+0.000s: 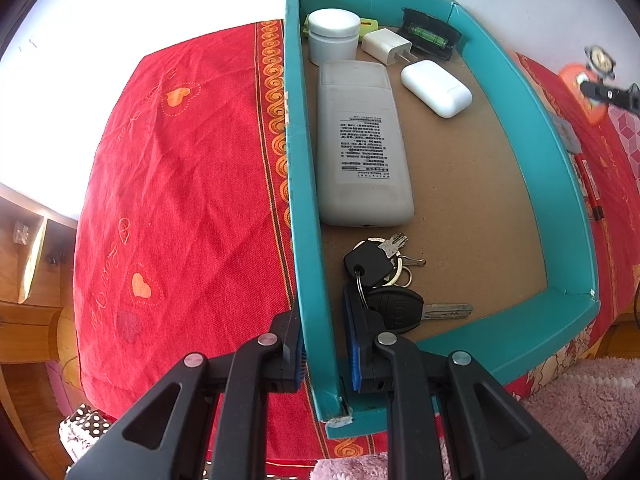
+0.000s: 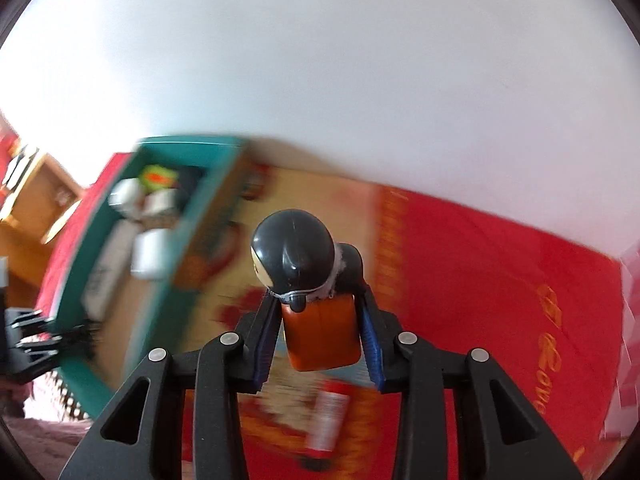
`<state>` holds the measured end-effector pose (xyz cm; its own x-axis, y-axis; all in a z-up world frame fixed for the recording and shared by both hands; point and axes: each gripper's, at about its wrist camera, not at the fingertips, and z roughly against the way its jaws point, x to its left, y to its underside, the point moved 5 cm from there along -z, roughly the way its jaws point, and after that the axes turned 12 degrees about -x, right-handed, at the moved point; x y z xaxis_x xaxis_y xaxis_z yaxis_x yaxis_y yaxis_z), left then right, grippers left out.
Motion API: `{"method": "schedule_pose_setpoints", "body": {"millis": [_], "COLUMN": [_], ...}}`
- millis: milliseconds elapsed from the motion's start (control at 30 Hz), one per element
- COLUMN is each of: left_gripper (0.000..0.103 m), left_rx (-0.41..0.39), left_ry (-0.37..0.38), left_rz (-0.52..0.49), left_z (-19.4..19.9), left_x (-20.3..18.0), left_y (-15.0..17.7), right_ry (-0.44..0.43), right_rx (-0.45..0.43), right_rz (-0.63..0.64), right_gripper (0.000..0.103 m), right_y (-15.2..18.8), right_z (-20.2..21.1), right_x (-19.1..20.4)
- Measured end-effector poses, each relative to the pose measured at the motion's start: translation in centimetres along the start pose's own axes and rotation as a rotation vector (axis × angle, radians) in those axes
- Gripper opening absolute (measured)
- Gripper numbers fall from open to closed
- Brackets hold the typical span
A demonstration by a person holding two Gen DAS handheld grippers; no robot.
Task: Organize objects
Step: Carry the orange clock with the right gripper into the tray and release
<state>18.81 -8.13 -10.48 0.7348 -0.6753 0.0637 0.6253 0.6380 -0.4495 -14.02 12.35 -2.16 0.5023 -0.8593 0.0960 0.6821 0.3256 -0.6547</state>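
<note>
A teal box (image 1: 308, 216) sits on a red cloth. It holds a grey remote (image 1: 362, 144), a white jar (image 1: 333, 34), a white charger (image 1: 387, 46), a white earbud case (image 1: 436, 88), a black bubble level (image 1: 430, 35) and a bunch of keys (image 1: 384, 284). My left gripper (image 1: 322, 320) is shut on the box's left wall near the front corner. My right gripper (image 2: 320, 320) is shut on a small doll with a black head and orange body (image 2: 316, 304), held above the cloth to the right of the box (image 2: 100, 248).
A red pen (image 1: 591, 188) and a grey flat piece (image 1: 566, 132) lie on the cloth right of the box. A red-and-white tube (image 2: 328, 416) lies under the right gripper. Wooden furniture (image 1: 28, 264) stands at the left. A pink rug (image 1: 580, 412) lies below.
</note>
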Motion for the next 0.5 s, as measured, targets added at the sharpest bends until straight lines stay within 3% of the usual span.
{"method": "schedule_pose_setpoints", "body": {"millis": [167, 267, 500], "left_gripper": [0.015, 0.015, 0.015], "left_rx": [-0.002, -0.004, -0.005], "left_ry": [-0.002, -0.003, -0.009], "left_rz": [0.005, 0.011, 0.014], "left_z": [0.2, 0.3, 0.1], "left_x": [0.0, 0.1, -0.1], "left_y": [0.1, 0.1, 0.0], "right_ry": [-0.175, -0.255, -0.305], "right_rx": [0.01, 0.045, 0.151], "right_rz": [0.1, 0.168, 0.367], "right_gripper": [0.038, 0.038, 0.036], "right_y": [-0.2, 0.5, 3.3], "right_z": [1.3, -0.2, -4.4], "right_x": [7.5, 11.7, 18.3]}}
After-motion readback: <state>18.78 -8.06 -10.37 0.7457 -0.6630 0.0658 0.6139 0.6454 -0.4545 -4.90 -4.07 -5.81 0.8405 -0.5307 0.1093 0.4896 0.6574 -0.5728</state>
